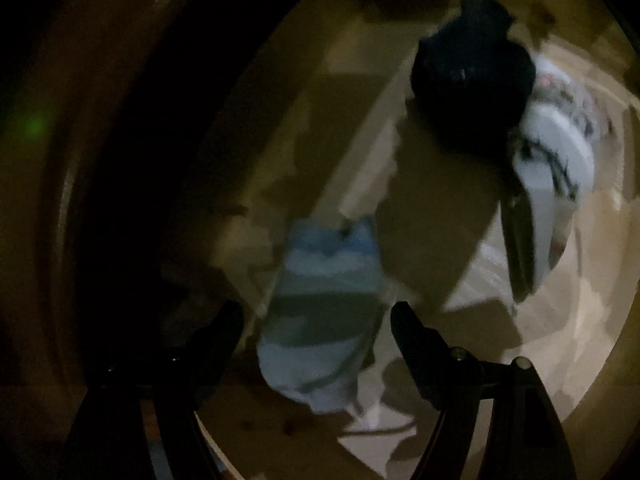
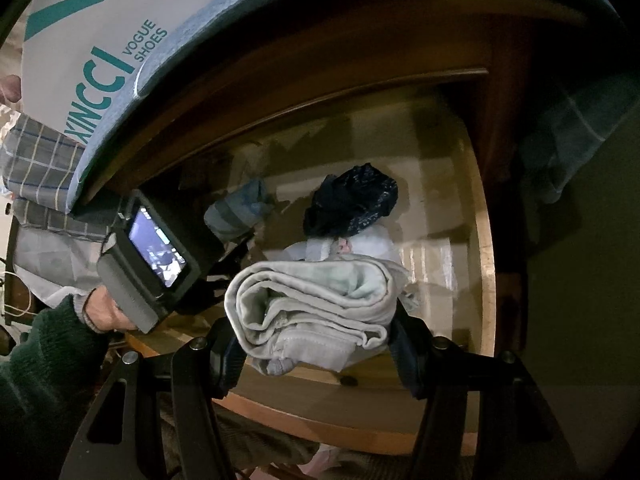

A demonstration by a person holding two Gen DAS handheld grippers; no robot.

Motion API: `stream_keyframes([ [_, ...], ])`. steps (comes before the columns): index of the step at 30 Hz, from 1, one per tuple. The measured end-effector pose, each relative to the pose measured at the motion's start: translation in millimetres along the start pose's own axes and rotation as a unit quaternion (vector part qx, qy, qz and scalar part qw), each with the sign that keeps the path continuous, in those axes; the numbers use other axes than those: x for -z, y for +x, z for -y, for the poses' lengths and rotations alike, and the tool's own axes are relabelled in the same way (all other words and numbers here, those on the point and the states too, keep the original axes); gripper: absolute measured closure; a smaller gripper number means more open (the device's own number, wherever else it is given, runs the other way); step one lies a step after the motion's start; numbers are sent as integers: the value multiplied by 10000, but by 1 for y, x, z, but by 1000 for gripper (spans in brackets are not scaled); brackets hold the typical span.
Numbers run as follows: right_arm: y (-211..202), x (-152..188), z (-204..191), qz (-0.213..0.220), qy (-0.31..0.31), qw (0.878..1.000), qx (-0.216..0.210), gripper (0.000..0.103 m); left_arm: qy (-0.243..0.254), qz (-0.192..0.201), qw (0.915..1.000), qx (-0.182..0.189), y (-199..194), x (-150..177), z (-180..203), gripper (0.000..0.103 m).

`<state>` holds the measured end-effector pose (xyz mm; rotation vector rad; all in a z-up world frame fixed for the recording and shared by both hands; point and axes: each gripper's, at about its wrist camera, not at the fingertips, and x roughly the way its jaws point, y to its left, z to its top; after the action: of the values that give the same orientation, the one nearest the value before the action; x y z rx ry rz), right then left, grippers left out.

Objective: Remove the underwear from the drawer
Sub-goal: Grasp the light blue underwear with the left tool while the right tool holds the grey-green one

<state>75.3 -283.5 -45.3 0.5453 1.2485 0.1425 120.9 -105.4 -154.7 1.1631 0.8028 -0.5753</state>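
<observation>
Drawer (image 2: 486,240): beyond right jaws, holds dark navy underwear (image 2: 352,200), blue-striped roll (image 1: 320,300)
Right gripper (image 2: 316,344): pinching folded grey underwear (image 2: 316,312)
Left gripper (image 1: 316,320): jaws spread, striped roll between, untouched
Shoebox (image 2: 100,52): "VOGUE SHOES"

Right tool (image 2: 318,344) angled steeply downward, both fingers (image 2: 228,360) pressed against the sides of a folded pale grey garment (image 2: 316,312), jaws partway closed on it and holding it clear above the drawer. Left tool (image 1: 318,332) also pitched down, reaching into the dim drawer interior, jaws standing well apart with nothing clamped between them, dark fingertips (image 1: 416,336) flanking blurred striped cloth below without visible contact. Seen from the right wrist view: left hand (image 2: 106,312) wrapped around the handle behind the camera body, dark green knitted sleeve (image 2: 48,364) covering the forearm up to the wrist.
</observation>
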Motion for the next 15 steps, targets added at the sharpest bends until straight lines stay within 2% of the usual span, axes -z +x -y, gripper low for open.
stream_keyframes([
  [5, 3, -1, 1, -9, -24, 10000, -17, 44, -193, -45, 9993, 309, 7, -10, -12, 27],
  [7, 4, -1, 2, -11, -24, 10000, -30, 44, -355, -102, 9966, 733, 10, -13, -19, 50],
  [11, 5, -1, 0, -3, -26, 10000, -1, 44, -297, -282, 9959, 804, 9, -18, -16, 56],
  [15, 4, 0, -2, 0, -53, 10000, 43, 44, -315, -629, 9890, 1303, 5, -20, -17, 59],
])
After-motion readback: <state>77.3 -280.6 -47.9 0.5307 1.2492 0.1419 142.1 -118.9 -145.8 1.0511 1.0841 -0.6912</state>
